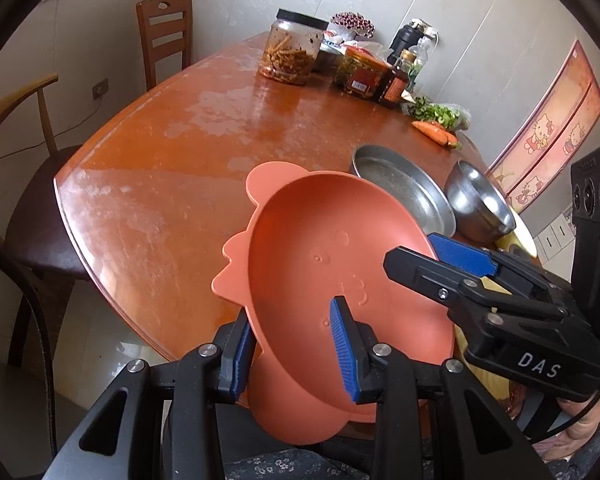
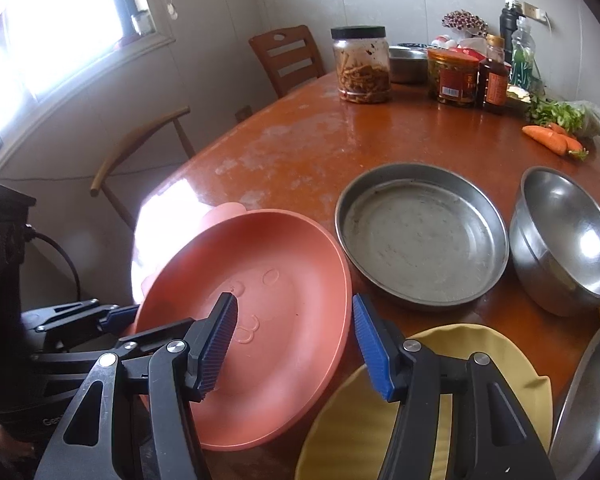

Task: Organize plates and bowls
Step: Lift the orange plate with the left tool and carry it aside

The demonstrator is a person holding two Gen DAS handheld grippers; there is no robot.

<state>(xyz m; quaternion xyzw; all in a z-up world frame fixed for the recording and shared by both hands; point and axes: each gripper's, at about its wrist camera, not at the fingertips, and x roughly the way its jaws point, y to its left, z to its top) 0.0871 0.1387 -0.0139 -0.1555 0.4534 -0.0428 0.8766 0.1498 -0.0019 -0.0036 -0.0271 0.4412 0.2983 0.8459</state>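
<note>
A salmon-pink plate with ear-shaped tabs is tilted at the near table edge; it also shows in the right wrist view. My left gripper is open, its fingers straddling the plate's near rim. My right gripper is open, its fingers either side of the plate's right rim; it also shows in the left wrist view. A flat steel pan, a steel bowl, a yellow plate and another steel bowl's rim lie to the right.
The orange wooden table carries jars, bottles, greens and carrots at the far end. Wooden chairs stand at the left side and far corner.
</note>
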